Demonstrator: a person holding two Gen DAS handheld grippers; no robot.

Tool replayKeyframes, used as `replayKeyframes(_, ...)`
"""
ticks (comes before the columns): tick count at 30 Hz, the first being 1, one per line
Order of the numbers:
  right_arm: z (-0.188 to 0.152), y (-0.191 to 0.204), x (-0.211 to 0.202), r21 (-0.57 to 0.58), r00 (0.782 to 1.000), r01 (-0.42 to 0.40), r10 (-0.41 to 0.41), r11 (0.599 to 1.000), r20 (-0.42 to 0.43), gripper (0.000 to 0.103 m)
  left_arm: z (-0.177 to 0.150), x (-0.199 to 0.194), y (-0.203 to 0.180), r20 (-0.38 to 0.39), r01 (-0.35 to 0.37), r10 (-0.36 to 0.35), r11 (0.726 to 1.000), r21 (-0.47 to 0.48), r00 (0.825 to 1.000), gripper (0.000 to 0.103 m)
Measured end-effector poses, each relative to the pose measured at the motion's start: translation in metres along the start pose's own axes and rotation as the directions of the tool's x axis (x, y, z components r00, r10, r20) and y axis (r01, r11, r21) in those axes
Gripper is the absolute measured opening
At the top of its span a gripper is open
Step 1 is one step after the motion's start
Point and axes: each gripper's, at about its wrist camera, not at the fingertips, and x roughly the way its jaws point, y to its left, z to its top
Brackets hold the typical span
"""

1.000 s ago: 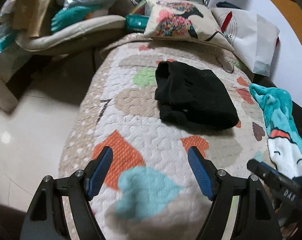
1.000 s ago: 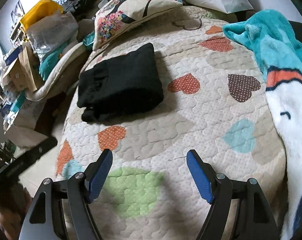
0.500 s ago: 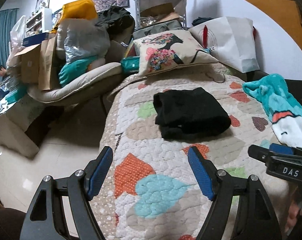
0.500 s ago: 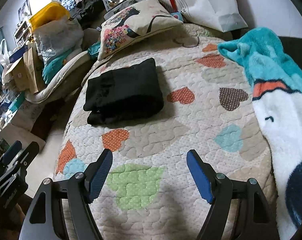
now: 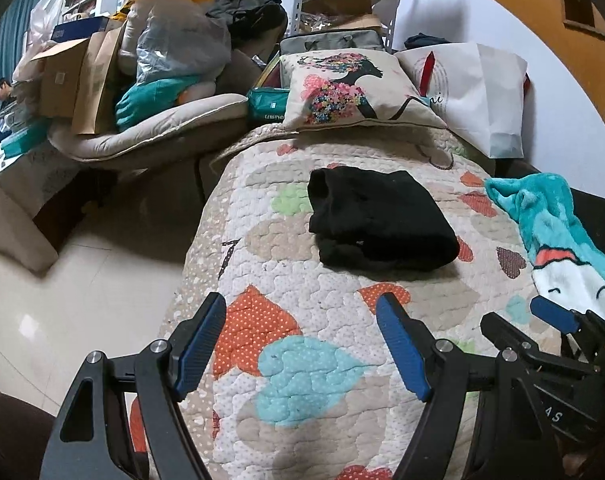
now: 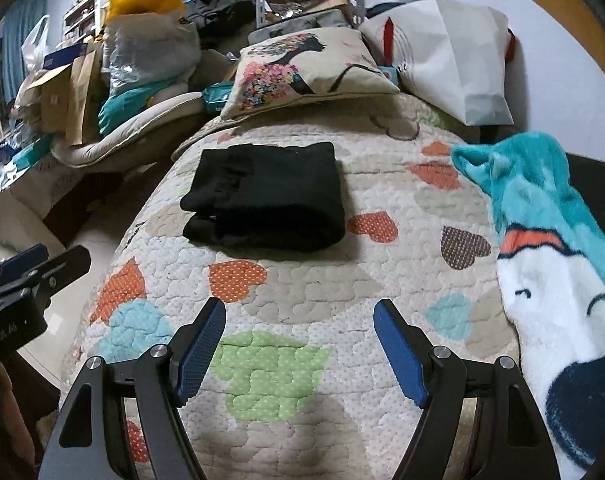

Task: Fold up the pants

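Left wrist view is taking in the bed (image 5: pixel 302 280), covered by a quilt printed with coloured hearts, along with a broad patch of pale tiled floor (image 5: pixel 82 280) beside its left edge; the right wrist view is showing far less of that floor and more of the bed's right side. A heap of boxes and bags (image 5: pixel 142 60) is piling up past the far left corner in both views. A teal and white plush blanket (image 6: pixel 550 260) is lying along the right edge, and the right wrist view is showing much more of it, down to a dark patch low in the frame. A floral pillow (image 5: pixel 350 88) and a white paper bag (image 5: pixel 478 92) are leaning at the far end.

The pants (image 5: pixel 374 220), black and folded into a compact rectangle, are resting on the quilt toward the far end, nearer the left edge, well apart from both tools.

The left gripper (image 5: pixel 302 344) is hovering over the near part of the bed, jaws standing wide with nothing between them; the right gripper (image 6: pixel 298 340) is doing the same. Each is also appearing at the edge of the other's view.

Compared with a second ago, both cameras are sitting farther back from the pants, and the left view is now taking in the shelves and wall above the clutter. The pants are lying unchanged, and both jaws are keeping the same spread.
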Motion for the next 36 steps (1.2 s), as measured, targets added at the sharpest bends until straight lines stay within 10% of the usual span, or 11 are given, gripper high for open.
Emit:
replayKeyframes(29, -0.005, 0.0, 0.003, 0.025, 1.0, -0.009, 0.009, 1.0, -0.019, 0.081, -0.001, 0.004, 0.001, -0.024, -0.019, 0.02, 0.999, 0.04, 1.0, 0.077)
replayKeyframes(36, -0.005, 0.0, 0.002, 0.024, 1.0, -0.008, 0.008, 1.0, -0.015, 0.081, 0.004, -0.016, 0.0, 0.113, -0.082, 0.076, 0.996, 0.048, 0.991, 0.084)
